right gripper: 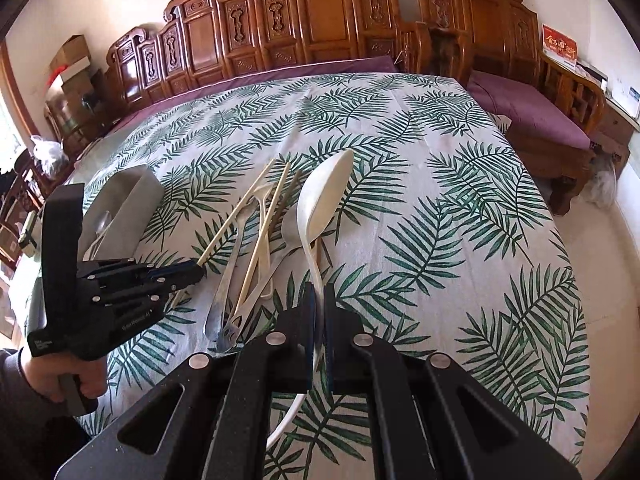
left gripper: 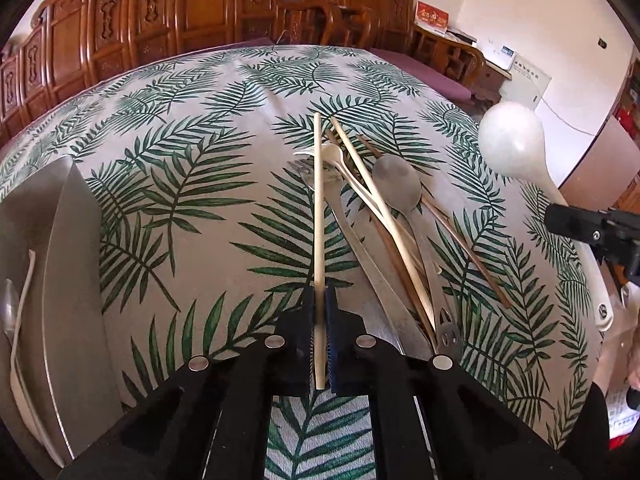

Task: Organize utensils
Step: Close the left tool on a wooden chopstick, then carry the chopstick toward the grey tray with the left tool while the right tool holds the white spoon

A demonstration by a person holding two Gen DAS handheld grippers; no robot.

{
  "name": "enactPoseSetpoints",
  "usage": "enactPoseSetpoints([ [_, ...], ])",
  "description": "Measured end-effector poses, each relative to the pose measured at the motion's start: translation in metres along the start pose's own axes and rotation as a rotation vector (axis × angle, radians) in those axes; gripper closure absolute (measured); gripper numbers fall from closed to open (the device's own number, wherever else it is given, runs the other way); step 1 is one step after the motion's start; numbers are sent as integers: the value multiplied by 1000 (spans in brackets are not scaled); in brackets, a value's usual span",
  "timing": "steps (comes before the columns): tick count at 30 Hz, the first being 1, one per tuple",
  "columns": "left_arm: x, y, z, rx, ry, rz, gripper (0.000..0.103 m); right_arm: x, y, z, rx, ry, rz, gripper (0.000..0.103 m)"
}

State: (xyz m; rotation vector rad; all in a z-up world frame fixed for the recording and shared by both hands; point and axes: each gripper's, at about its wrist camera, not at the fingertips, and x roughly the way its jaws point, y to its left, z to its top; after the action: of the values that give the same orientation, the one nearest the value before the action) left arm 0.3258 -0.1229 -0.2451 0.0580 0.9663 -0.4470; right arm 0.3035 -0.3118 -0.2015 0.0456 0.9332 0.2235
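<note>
While my left gripper pinches a pale chopstick near its close end, jaws shut tight on it, the stick's far tip lies across the heap of utensils in the middle of the leaf-print tablecloth. My right gripper is clamped on the thin handle of a large white serving spoon, whose bowl hangs tilted above the cloth, just right of the heap. In that heap I see a grey metal spoon, a white plastic fork, a second pale chopstick, brown chopsticks and long metal handles, all crossing and touching each other, so the held chopstick has neighbours right against its far part. To the left, well apart from the heap, stands a grey tray with a clear spoon and a white utensil already lying in it; its near wall rises between the heap and its inside. The cloth between tray and heap is bare, and so is the wide stretch to the right and the far half of the table. Beyond the far edge runs a carved wooden bench with purple cushions.
</note>
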Motion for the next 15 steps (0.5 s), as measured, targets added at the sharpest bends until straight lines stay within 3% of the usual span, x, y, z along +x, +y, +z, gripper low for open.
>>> enactPoseSetpoints([
  [15,-79,-15,-2,46,-102,-38,99,-26,39,3,-34,-40,35,98],
])
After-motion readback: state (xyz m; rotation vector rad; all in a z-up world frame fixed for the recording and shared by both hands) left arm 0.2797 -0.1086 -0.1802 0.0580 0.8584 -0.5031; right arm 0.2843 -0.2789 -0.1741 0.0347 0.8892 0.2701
